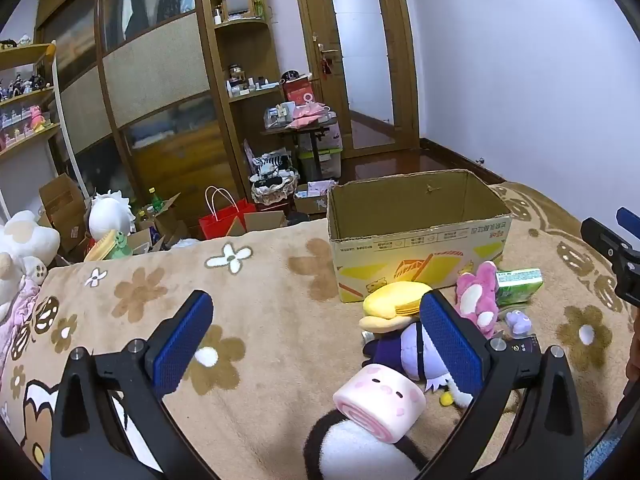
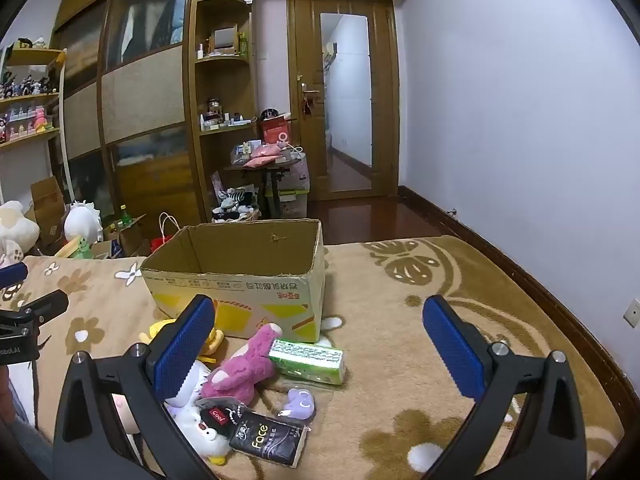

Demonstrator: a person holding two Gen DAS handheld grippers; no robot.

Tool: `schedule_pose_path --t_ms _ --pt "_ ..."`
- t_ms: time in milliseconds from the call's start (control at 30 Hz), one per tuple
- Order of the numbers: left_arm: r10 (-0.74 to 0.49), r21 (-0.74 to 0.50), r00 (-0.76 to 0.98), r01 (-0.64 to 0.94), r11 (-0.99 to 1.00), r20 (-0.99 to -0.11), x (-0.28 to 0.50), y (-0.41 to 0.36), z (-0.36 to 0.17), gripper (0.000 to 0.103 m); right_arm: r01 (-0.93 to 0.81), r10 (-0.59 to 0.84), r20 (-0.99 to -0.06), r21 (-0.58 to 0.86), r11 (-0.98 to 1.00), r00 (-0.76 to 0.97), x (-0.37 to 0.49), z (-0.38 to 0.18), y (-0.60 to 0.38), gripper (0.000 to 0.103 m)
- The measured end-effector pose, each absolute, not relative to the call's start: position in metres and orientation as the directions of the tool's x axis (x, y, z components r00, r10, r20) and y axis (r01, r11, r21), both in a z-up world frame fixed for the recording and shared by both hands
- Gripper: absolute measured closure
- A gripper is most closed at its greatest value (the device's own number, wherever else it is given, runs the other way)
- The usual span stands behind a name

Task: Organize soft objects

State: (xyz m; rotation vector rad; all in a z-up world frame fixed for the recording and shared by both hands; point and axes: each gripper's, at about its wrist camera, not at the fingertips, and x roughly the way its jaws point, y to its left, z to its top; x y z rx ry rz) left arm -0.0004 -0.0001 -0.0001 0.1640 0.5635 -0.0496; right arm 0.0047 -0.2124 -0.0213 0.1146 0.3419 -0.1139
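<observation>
An empty cardboard box stands open-topped on the beige flowered blanket. In front of it lies a heap of soft toys: a pink roll-cake plush, a doll with a yellow hat, a pink bear, a small purple plush, a green tissue pack and a black tissue pack. My left gripper is open, low over the blanket, with the roll-cake plush near its right finger. My right gripper is open above the heap, holding nothing.
The blanket covers a bed that ends just behind the box. Beyond it are a red bag, cartons, a cluttered side table, wardrobes and a door. White plush toys sit at the left edge. A wall runs along the right.
</observation>
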Motion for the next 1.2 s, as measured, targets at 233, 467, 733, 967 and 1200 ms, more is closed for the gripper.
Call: schedule_pose_path --t_ms 233,467,733,967,1200 --pt "0.012 0.151 0.844 0.082 0.985 -0.536 -0.0061 -0.0020 0.0039 0.001 0.123 -0.088 -0.338 0.086 0.989 0.937 0.0044 -0.0207 -0.2118 0.000" --pt "0.006 0.148 0.839 0.089 0.985 -0.544 -0.0020 -0.0046 -0.0004 0.001 0.124 -0.087 -0.334 0.093 0.988 0.939 0.0034 -0.0198 -0.2111 0.000" --pt "0.005 0.147 0.839 0.089 0.985 -0.544 -0.0022 -0.0041 -0.0008 0.001 0.128 -0.092 -0.332 0.090 0.988 0.939 0.0038 -0.0203 -0.2117 0.000" --pt "0.006 0.148 0.839 0.089 0.985 -0.544 -0.0022 -0.0042 -0.0009 0.001 0.128 -0.092 -0.333 0.089 0.988 0.938 0.0022 -0.0199 -0.2132 0.000" --pt "0.008 0.150 0.839 0.087 0.985 -0.544 -0.0005 -0.0030 -0.0021 0.001 0.128 -0.092 -0.335 0.087 0.988 0.938 0.0022 -0.0195 -0.2130 0.000"
